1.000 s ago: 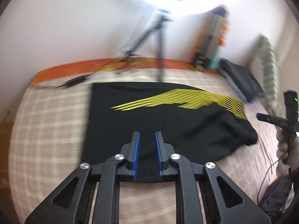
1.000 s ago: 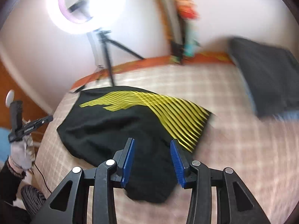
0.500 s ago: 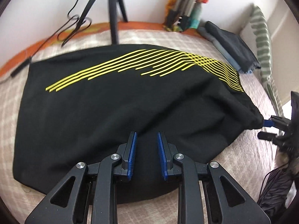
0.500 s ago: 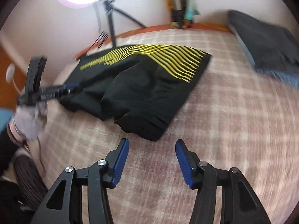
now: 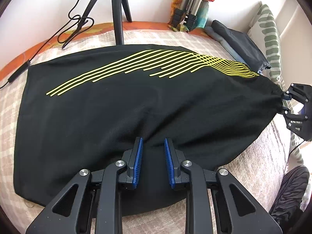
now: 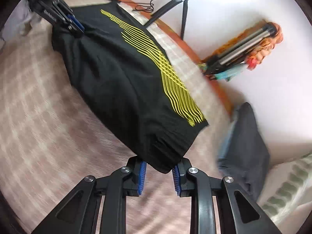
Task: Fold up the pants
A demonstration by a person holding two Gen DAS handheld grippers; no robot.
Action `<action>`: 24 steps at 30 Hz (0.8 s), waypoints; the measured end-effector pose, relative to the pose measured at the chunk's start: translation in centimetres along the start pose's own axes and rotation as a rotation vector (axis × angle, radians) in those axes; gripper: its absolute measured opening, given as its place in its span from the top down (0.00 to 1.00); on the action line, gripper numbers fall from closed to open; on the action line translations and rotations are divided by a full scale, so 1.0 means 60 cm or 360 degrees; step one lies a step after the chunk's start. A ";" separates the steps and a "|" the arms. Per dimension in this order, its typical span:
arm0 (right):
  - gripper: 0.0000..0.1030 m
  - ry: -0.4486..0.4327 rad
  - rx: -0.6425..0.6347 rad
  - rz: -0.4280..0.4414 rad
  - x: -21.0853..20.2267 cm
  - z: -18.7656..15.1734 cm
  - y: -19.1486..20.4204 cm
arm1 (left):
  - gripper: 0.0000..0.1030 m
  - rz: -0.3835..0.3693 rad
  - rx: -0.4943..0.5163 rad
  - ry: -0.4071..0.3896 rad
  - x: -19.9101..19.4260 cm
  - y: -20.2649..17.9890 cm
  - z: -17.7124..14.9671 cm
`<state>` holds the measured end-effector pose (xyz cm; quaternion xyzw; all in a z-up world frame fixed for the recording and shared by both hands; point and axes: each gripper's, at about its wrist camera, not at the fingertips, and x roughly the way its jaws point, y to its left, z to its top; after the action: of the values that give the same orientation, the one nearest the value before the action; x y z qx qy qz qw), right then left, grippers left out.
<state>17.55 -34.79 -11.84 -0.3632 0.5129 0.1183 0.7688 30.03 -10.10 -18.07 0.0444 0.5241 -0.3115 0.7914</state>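
Observation:
Black pants [image 5: 117, 113] with yellow line print lie spread on a checked bedspread; they also show in the right wrist view [image 6: 120, 81]. My left gripper [image 5: 153, 146] is open, its blue pads low over the near edge of the fabric. It shows in the right wrist view [image 6: 76, 26] at the pants' far corner. My right gripper [image 6: 159, 167] is open, with the waistband corner between its pads. In the left wrist view it [image 5: 285, 102] sits at the pants' right corner, where the cloth bunches.
A ring light tripod [image 5: 119, 9] and a cable [image 5: 78, 21] stand at the bed's far edge. A folded tripod with coloured cloth [image 6: 243, 44] leans on the wall. A dark folded garment [image 5: 239, 44] and a striped pillow [image 5: 271, 39] lie at the right.
My right gripper has swung in from the open bedspread onto the waistband corner. My left gripper has come lower and closer over the pants' near edge.

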 end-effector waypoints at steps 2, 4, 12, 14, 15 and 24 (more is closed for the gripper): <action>0.80 0.0031 0.0088 0.0079 0.006 -0.016 -0.012 | 0.80 0.0010 0.0017 0.0006 -0.002 -0.002 0.000; 0.61 0.0046 0.0233 0.0162 0.011 -0.037 -0.025 | 0.80 0.0025 0.0040 0.0022 -0.004 -0.006 0.003; 0.40 -0.0144 0.1093 0.0604 -0.030 -0.135 -0.119 | 0.73 0.0026 0.0262 -0.0129 -0.065 -0.088 0.022; 0.40 -0.0211 0.1395 0.0682 -0.033 -0.169 -0.150 | 0.52 0.0020 0.0396 -0.0169 -0.076 -0.134 0.024; 0.40 -0.0249 0.1507 0.0715 -0.031 -0.180 -0.159 | 0.44 0.0019 0.0517 -0.0202 -0.081 -0.175 0.023; 0.40 -0.0357 0.2031 0.0889 0.027 -0.244 -0.206 | 0.44 -0.0015 0.1187 -0.0101 -0.015 -0.407 0.005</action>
<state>14.83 -53.82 -10.90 0.3182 0.4739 0.0239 0.8207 16.87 -29.38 -10.92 0.3175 0.3501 -0.4859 0.7352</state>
